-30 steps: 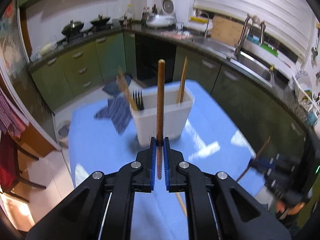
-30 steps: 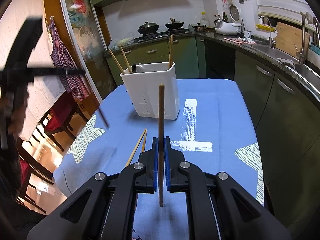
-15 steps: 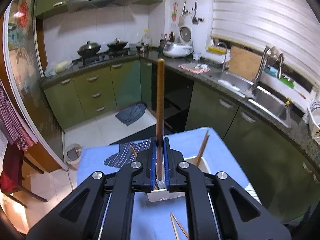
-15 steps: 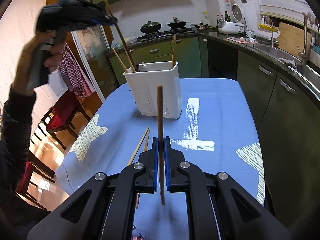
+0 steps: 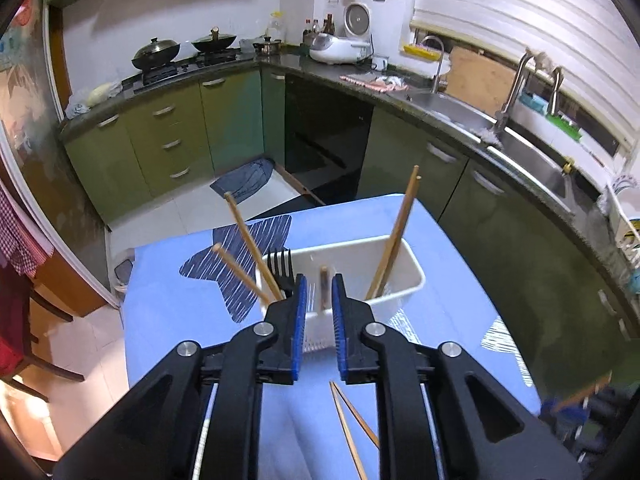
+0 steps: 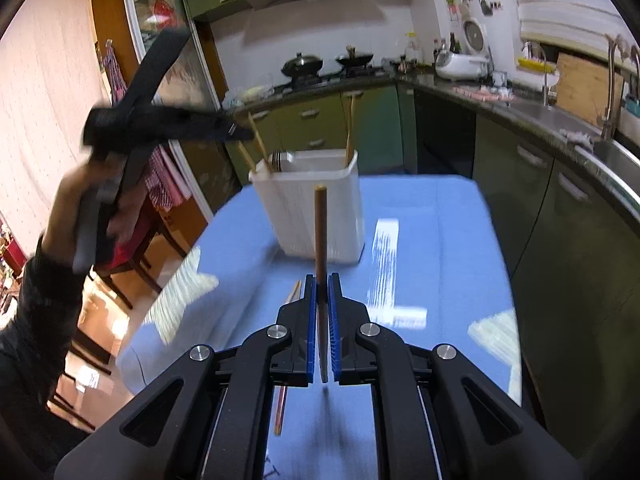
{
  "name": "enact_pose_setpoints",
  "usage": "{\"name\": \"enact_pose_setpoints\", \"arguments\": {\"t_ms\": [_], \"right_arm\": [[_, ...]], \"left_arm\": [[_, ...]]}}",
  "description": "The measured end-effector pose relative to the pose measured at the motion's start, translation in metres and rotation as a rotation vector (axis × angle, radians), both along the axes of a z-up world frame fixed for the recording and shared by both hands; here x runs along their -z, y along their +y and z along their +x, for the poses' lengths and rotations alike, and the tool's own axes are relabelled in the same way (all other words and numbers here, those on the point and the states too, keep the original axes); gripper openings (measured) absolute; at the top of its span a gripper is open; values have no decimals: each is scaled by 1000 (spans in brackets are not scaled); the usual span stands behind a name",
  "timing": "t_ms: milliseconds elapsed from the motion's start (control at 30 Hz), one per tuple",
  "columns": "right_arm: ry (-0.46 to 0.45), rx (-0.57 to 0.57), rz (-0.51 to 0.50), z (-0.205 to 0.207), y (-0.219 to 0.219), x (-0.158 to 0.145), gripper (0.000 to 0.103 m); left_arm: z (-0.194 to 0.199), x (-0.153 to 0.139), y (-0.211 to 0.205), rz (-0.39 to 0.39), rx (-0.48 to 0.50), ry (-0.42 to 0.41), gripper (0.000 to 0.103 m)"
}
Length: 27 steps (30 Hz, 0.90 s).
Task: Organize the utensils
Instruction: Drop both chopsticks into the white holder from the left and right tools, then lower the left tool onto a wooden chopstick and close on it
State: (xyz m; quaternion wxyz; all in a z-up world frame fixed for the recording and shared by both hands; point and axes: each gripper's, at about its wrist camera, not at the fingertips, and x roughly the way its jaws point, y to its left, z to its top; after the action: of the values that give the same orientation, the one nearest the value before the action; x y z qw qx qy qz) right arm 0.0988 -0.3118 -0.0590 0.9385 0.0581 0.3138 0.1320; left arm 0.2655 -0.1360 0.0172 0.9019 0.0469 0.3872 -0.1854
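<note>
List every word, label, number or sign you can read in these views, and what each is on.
None can be read.
Dark letters on the blue tablecloth, at the right wrist view's bottom edge: cut off and blurred.
Labels on the counter bottles: too small.
Red wall decoration: a picture, no legible text.

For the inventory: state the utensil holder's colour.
White; the holder shows best in the left wrist view.

Green cabinets (image 5: 168, 148) run under a dark counter (image 5: 404, 94) that wraps the room's corner. Two woks (image 5: 156, 50) sit on the stove at the counter's left end, a rice cooker (image 5: 340, 46) in its corner, a sink (image 5: 532, 156) along its right side. White tiled walls; pale floor with a blue mat (image 5: 246, 180).
</note>
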Motion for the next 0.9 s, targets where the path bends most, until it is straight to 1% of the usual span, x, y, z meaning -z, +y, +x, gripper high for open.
{"name": "enact_pose_setpoints", "arguments": {"t_ms": [67, 100, 133, 233, 333, 400, 467, 567, 667, 733, 900], "right_arm": [[-37, 3, 0, 4, -1, -18, 7], [-64, 6, 4, 8, -1, -31, 7], [-93, 8, 9, 12, 0, -44, 7], [-158, 11, 35, 31, 2, -80, 7], [-224, 31, 64, 55, 6, -113, 7], [-257, 54, 72, 72, 8, -127, 7], [-271, 83, 73, 96, 13, -135, 7], [-269, 121, 46, 131, 21, -131, 7], [-212, 134, 26, 163, 26, -114, 7], [-164, 134, 4, 180, 31, -97, 7], [-90, 116, -32, 194, 40, -63, 7]], "left_arm": [[-16, -5, 9, -15, -5, -22, 18], [-22, -8, 12, -16, -6, -32, 23], [-29, -10, 15, -15, -6, -41, 25], [-52, -12, 23, 0, 3, -63, 25], [-68, -10, 30, 4, 7, -61, 25], [-78, -5, 37, 11, 11, -51, 25], [-85, 0, 44, 18, 7, -34, 25], [-91, 9, 51, 29, 1, -12, 25], [-93, 19, 56, 35, -2, 15, 27], [-91, 29, 57, 42, -1, 42, 28], [-85, 45, 54, 53, 5, 81, 28]]}}
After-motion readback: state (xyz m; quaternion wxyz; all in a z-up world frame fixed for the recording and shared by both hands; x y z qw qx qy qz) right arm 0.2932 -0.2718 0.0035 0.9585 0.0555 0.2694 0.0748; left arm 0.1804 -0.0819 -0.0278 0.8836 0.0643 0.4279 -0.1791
